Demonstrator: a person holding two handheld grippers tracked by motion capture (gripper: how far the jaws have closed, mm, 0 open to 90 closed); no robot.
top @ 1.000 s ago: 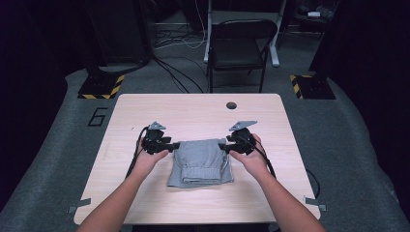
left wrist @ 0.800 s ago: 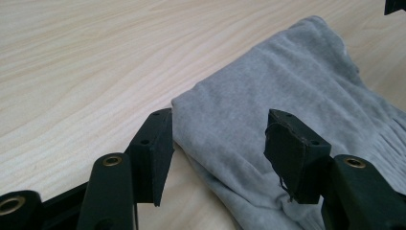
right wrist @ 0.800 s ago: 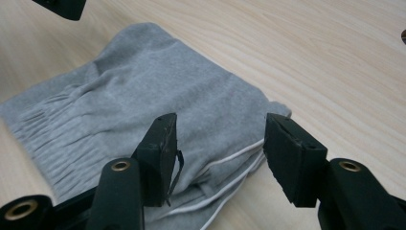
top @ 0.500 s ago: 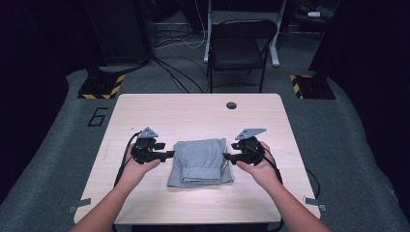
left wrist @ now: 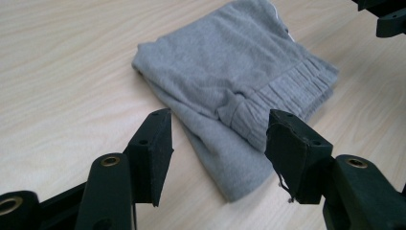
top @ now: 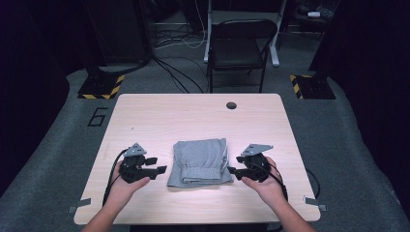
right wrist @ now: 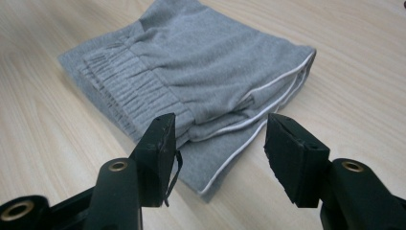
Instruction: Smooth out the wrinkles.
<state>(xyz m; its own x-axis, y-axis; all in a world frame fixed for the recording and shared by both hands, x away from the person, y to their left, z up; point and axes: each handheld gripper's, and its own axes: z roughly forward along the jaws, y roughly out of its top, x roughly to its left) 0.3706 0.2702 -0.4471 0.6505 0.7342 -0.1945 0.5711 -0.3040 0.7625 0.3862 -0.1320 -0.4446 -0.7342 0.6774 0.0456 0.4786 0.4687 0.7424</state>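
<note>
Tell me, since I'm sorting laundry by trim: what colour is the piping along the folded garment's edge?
White, on the folded grey knit garment; clearest in the right gripper view.

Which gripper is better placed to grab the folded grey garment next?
Right, narrowly. The right gripper sits open with its jaw tips almost at the folded grey garment and its piped edge. The left gripper, also open, stands slightly farther from the cloth's edge.

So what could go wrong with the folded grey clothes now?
The folded grey garment lies loose on the table, with both grippers open beside it. If the left gripper or right gripper bumps an edge, the stacked layers might slide apart. The thin white cord along one side could snag on a jaw.
</note>
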